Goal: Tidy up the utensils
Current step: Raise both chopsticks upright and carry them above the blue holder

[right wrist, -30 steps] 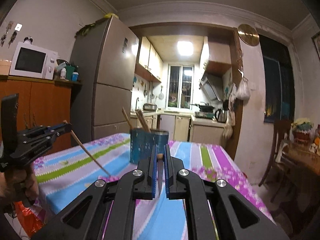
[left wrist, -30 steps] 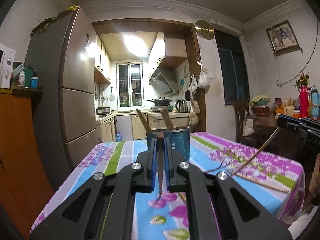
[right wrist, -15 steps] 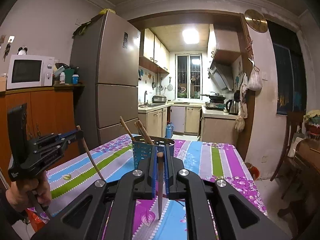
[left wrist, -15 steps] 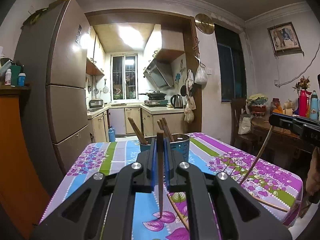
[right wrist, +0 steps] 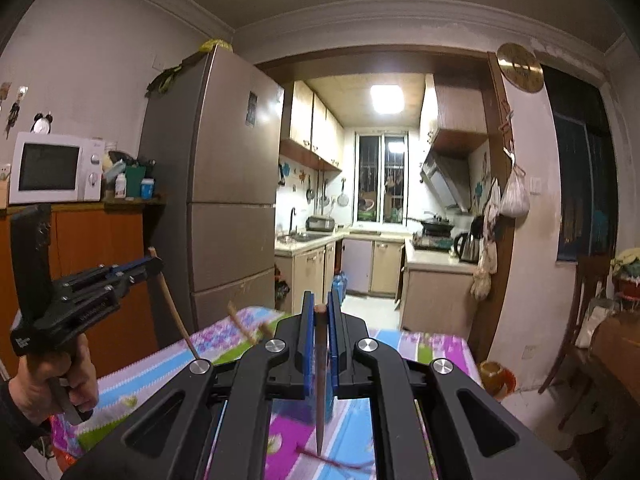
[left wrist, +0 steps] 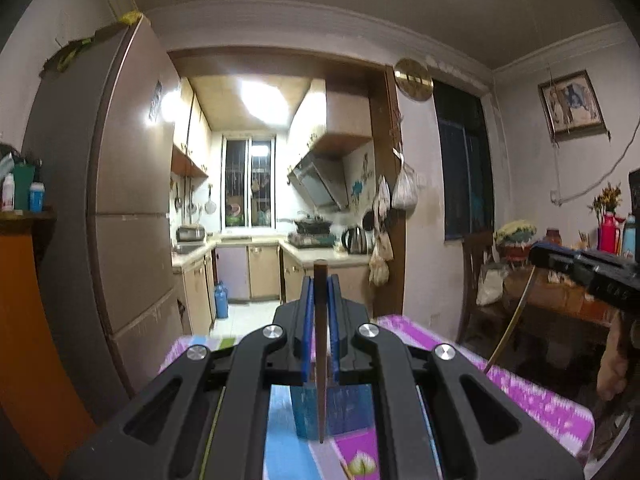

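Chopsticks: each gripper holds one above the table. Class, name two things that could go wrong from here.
1. The left gripper pinches its chopstick near the blunt top only, so the long lower end could swing or slip as it goes toward the blue holder.
2. The right gripper carries its chopstick over the same holder; the two sticks could clash. Both views are blurred, so aim may be poor.
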The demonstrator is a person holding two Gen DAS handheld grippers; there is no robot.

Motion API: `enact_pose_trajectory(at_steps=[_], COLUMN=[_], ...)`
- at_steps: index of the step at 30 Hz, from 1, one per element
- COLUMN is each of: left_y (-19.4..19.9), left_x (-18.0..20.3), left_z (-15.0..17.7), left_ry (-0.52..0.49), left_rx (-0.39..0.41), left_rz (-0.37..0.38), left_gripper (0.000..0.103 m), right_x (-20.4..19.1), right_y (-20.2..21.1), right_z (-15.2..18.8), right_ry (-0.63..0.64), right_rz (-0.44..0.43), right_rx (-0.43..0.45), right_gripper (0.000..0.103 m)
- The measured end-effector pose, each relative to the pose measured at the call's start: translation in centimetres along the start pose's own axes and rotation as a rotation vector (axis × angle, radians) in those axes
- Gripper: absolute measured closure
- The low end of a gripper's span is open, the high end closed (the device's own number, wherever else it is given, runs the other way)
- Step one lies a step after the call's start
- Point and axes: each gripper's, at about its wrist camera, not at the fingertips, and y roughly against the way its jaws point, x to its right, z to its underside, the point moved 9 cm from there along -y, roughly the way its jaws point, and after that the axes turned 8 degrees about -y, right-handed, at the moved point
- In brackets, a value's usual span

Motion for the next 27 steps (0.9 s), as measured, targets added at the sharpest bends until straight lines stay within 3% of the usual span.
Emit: enact_pose_trajectory(at_steps=[5, 11, 18, 27], left_y=[-1.4, -5.1, -10.1, -14.7], left_x=[-1.6, -2.9, -2.8, -2.9], left_z=[-6.2, -9.5, -7.7, -2.4], left_ry=[0.009, 0.032, 0.017, 0.020], left_rx=[0.060, 0.063, 0.002, -0.093], left_rz=[-0.011, -0.022, -0.014, 0.011], left_gripper=[0.098, 0.098, 0.098, 0.098], right_x=[0.5, 0.0, -0.1, 1.4], right_y=[-2.5, -6.3, -11.9, -17.3], right_z=[-5.4, -10.0, -10.3, -5.2], right_ry=[0.000, 0.012, 0.008, -0.042], right_rz=[-0.017, -0.047, -0.062, -0.070], right_rx=[0.030, 0.052, 0.018, -0.071], right_gripper=[0.095, 0.095, 0.095, 0.095])
